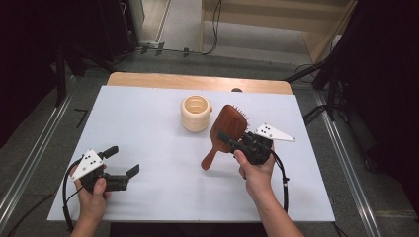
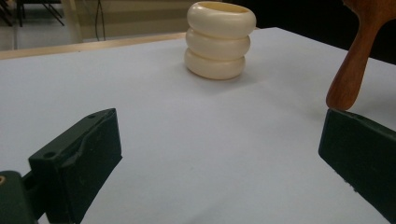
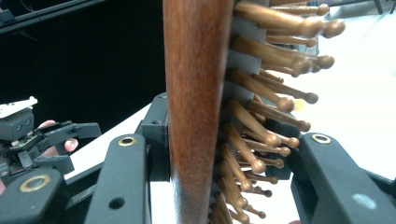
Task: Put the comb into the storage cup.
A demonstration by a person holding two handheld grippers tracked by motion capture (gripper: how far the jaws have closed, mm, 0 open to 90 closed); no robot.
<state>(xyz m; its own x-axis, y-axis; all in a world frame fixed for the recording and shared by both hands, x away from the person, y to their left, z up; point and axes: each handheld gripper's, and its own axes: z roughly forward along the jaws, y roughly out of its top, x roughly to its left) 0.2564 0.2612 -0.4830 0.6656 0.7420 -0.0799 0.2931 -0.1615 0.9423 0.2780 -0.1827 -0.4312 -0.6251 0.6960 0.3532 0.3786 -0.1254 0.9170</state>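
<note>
Wide white table (image 1: 163, 163), plenty of bare sheet ahead of the left gripper (image 1: 120, 160), whose jaws gape with nothing between them. Beyond it stands the cream ribbed cup (image 1: 195, 113). The right gripper (image 1: 231, 140) clamps the wooden hairbrush (image 1: 225, 133), lifted, handle tip angled down towards the table.

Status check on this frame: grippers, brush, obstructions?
Right gripper shut on hairbrush, head lifted. Left gripper open, empty, low over table. Cream ringed cup beside brush.
</note>
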